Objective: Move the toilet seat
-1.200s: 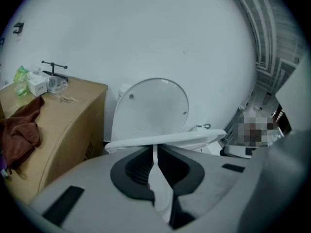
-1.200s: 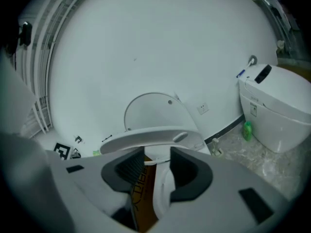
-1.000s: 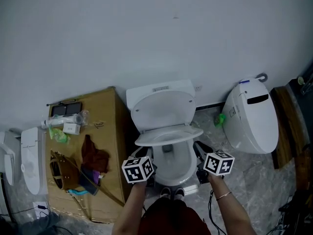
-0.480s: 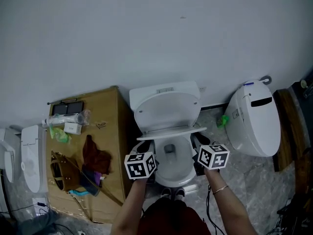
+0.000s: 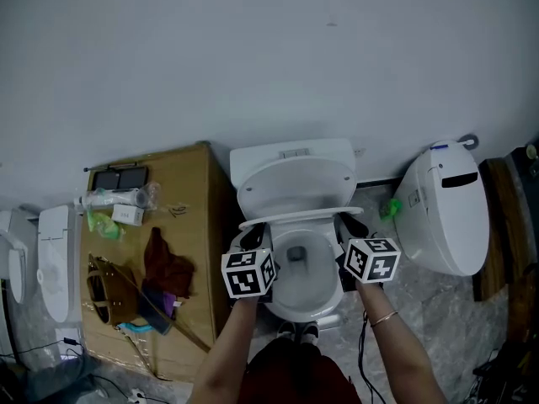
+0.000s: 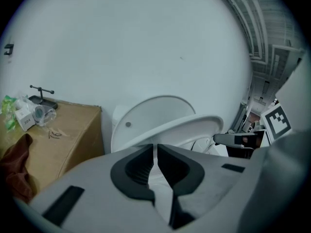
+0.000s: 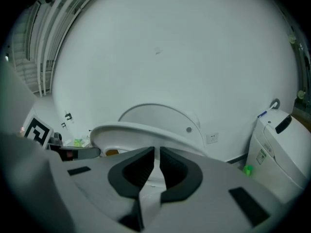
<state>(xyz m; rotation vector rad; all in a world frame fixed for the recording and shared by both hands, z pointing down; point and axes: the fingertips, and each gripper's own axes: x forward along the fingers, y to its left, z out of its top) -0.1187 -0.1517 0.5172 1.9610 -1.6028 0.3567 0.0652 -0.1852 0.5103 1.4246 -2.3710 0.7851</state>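
White toilet seat (image 5: 299, 218) tilts up, left gripper (image 6: 155, 148) and right gripper (image 7: 157, 152) at its sides, jaws together.

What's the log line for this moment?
seat partly raised | lid up | left tool shut, under seat | right tool shut, under seat

Dim even light, fisheye edges, vignetting

in the head view the marker cubes cover the jaws of the left hand-held gripper (image 5: 258, 231) and the right hand-held gripper (image 5: 347, 224), hiding where they meet the toilet seat (image 5: 296, 218). the packets (image 5: 118, 213) on the cardboard box (image 5: 198, 209) are too small to name. the left edge cuts off a white fixture (image 5: 10, 263).
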